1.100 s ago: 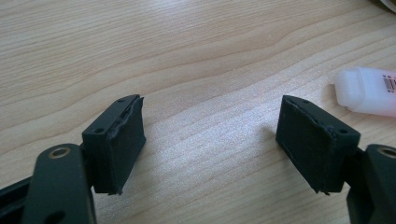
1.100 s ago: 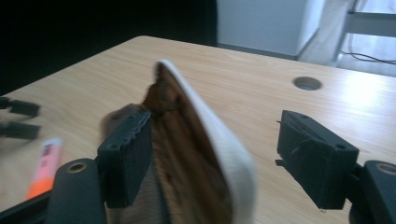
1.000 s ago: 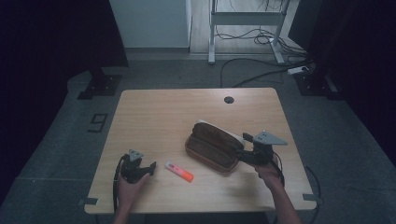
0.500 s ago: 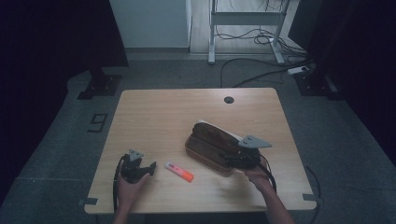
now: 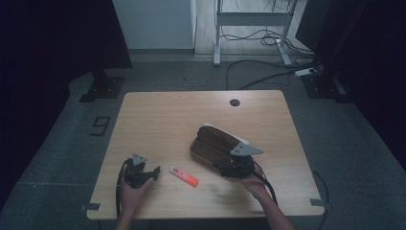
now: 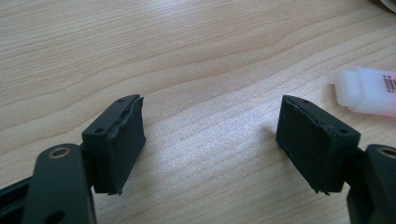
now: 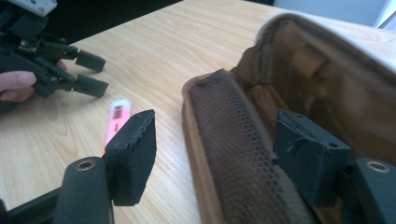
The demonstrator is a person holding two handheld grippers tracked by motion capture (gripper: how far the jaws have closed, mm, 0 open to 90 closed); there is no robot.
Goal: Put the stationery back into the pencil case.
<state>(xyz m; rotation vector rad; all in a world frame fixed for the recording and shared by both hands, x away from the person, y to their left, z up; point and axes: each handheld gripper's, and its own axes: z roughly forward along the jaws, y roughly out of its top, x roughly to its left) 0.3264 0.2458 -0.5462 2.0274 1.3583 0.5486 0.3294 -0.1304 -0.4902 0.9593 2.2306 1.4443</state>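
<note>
**Open brown case flanked by two spread grippers on a wooden table**

A light wooden table [image 5: 158,120] is seen from above, occupying the middle of the high view. Right of centre in that view an open brown case [image 5: 215,143] is laid, its lid raised toward the upper right. A mesh pocket [image 7: 233,135] along its near wall is shown in the right gripper view.

At the case's lower right end in the high view, the right gripper [image 5: 235,168] is held by a hand [image 5: 256,184] that enters from the bottom edge. In the right gripper view its jaws are seen spread wide, one to either side of the case's near wall; contact with the case cannot be told.

A marker [image 5: 183,176] with a white cap end and an orange body is laid on the bare wood, lower centre of the high view, between the two grippers and just left of the case.

At the lower left of the high view the left gripper [image 5: 143,173] is held low over the table. Its jaws are shown spread apart in the left gripper view, with only wood between them and the marker's white end at the right edge.
</note>
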